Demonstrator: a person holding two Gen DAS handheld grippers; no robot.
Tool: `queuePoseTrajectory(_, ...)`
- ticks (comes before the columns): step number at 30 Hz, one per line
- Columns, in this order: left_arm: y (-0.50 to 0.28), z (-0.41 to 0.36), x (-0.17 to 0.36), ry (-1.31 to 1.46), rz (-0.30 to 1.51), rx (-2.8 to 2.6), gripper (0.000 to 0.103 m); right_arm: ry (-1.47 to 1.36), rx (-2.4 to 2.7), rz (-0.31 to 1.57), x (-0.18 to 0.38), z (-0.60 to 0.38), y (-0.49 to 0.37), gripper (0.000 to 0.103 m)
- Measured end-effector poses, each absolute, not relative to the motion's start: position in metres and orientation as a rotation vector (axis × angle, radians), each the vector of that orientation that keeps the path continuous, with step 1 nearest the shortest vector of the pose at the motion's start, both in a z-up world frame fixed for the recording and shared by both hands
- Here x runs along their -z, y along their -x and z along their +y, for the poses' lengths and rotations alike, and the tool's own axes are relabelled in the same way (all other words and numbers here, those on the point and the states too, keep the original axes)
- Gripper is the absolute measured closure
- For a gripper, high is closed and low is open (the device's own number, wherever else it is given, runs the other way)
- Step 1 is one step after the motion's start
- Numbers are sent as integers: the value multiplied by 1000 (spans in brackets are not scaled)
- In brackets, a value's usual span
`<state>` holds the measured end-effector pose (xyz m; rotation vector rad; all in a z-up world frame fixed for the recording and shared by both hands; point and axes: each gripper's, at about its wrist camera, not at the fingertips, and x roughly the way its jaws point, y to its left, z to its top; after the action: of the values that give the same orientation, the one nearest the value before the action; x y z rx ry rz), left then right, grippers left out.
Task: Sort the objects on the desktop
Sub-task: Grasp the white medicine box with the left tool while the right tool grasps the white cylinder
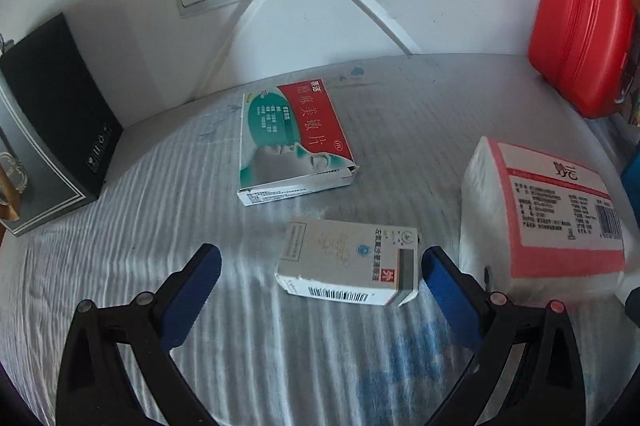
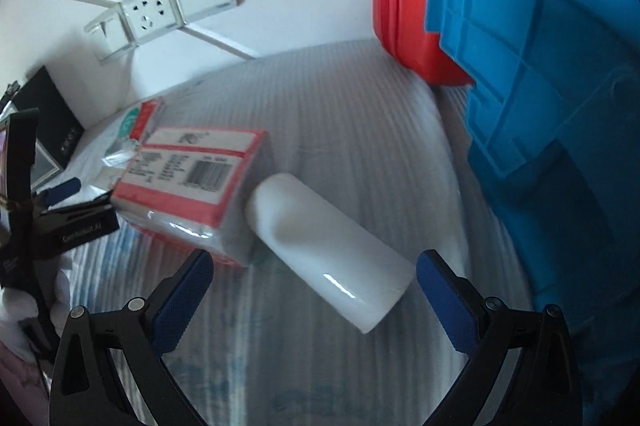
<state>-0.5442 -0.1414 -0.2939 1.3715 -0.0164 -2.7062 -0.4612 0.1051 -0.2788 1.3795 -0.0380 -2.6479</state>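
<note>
Lying flat, two medicine boxes [image 1: 296, 141], one tissue pack [image 1: 548, 209], one white bottle [image 2: 328, 250]

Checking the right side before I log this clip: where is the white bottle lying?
In the right wrist view, the white bottle lies on its side between the right gripper's open fingers, its far end touching the tissue pack.

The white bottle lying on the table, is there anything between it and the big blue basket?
No. In the right wrist view, only bare striped tablecloth lies between the white bottle and the blue basket.
</note>
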Motion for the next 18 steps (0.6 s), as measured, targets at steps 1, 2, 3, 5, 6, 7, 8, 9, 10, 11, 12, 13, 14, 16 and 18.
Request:
queuePoseTrajectory(1,548,-143,298,-1394,5,2698,1,-1388,2650,-38,282,108,463,0)
queuePoseTrajectory(2,551,-144,302,-1417,14,2687,1,-1391,2652,-43,285,109,465,0)
queuePoseTrajectory(3,551,-146,302,-1409,45,2705,5,-1392,2651,-47,287,111,467,0)
queuePoseTrajectory(5,550,-149,301,-1411,77,2734,17,-1387,2640,-39,291,113,470,0)
queuePoseTrajectory(6,548,-148,300,-1399,72,2743,31,-1384,2638,-32,293,114,472,0)
queuePoseTrajectory(7,546,-148,298,-1392,73,2751,41,-1382,2633,-25,295,114,474,0)
queuePoseTrajectory(8,544,-148,298,-1394,68,2748,40,-1380,2628,-23,296,115,475,0)
queuePoseTrajectory(9,541,-149,298,-1394,68,2746,40,-1375,2617,-31,298,115,476,0)
queuePoseTrajectory(10,538,-150,298,-1393,66,2744,41,-1372,2601,-44,300,115,477,0)
queuePoseTrajectory(11,534,-150,298,-1391,61,2738,41,-1377,2594,-47,301,116,477,0)
queuePoseTrajectory(12,530,-151,297,-1392,58,2723,41,-1378,2594,-43,302,114,477,1)
queuePoseTrajectory(13,525,-152,296,-1399,56,2703,41,-1381,2599,-31,302,114,476,6)
queuePoseTrajectory(14,517,-153,295,-1407,55,2682,41,-1385,2609,-14,302,113,475,9)
queuePoseTrajectory(16,501,-153,293,-1423,51,2640,41,-1401,2609,3,302,112,472,20)
queuePoseTrajectory(18,477,-156,292,-1433,82,2610,41,-1416,2573,-17,301,113,469,28)
